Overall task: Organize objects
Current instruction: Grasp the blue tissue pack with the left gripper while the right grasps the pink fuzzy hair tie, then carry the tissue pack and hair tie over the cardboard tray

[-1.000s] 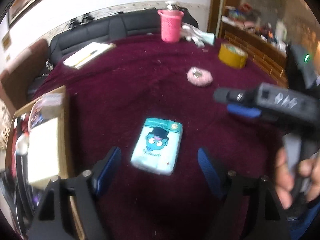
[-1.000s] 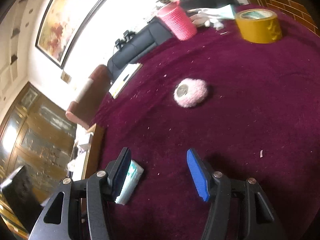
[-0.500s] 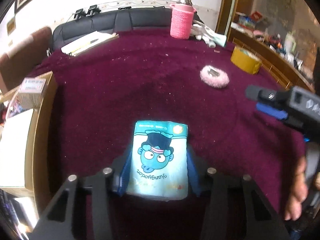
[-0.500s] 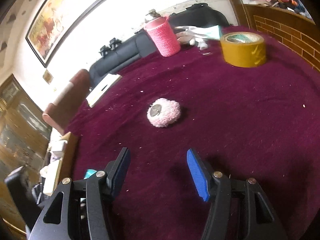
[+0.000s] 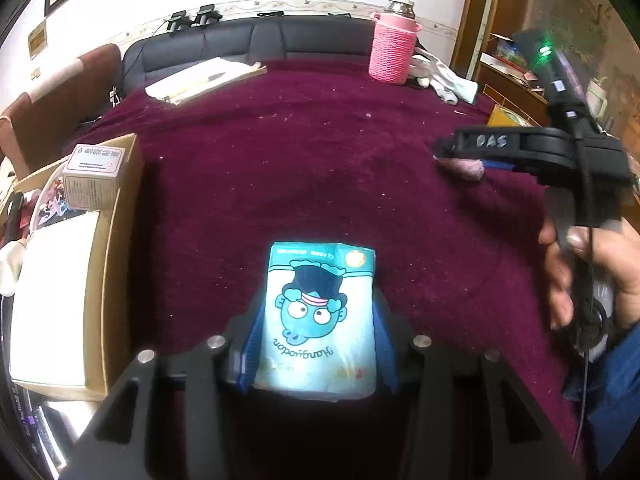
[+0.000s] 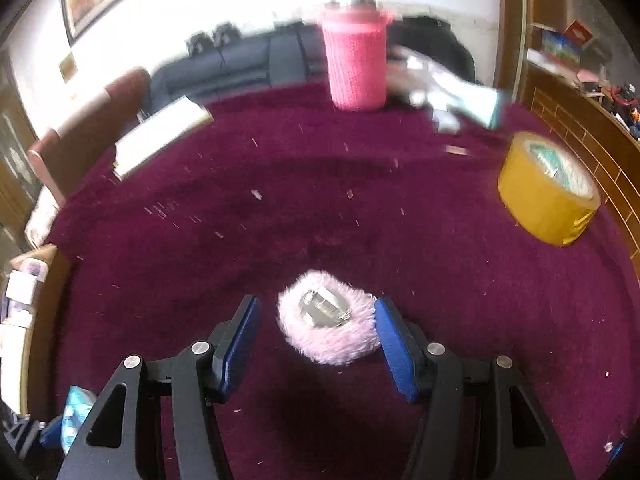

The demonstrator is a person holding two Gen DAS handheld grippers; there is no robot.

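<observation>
My left gripper (image 5: 318,338) is shut on a light-blue tissue pack (image 5: 320,316) with a cartoon face, held between both blue pads over the maroon cloth. My right gripper (image 6: 316,332) is open, its pads on either side of a fluffy pink ring (image 6: 328,316) with a shiny centre; the right pad touches the fluff. In the left wrist view the right gripper (image 5: 472,156) sits at the right, over that pink ring (image 5: 464,166). The tissue pack also shows in the right wrist view (image 6: 76,408) at the lower left.
A cardboard box (image 5: 116,248) holding small boxes and papers stands at the table's left edge. A pink knitted bottle cover (image 6: 356,68), yellow tape roll (image 6: 548,192), a notepad (image 5: 204,80) and a white-green cloth (image 6: 460,96) lie farther back.
My left gripper closed on the tissue pack and holds it. My right gripper moved forward until the pink ring came between its open pads.
</observation>
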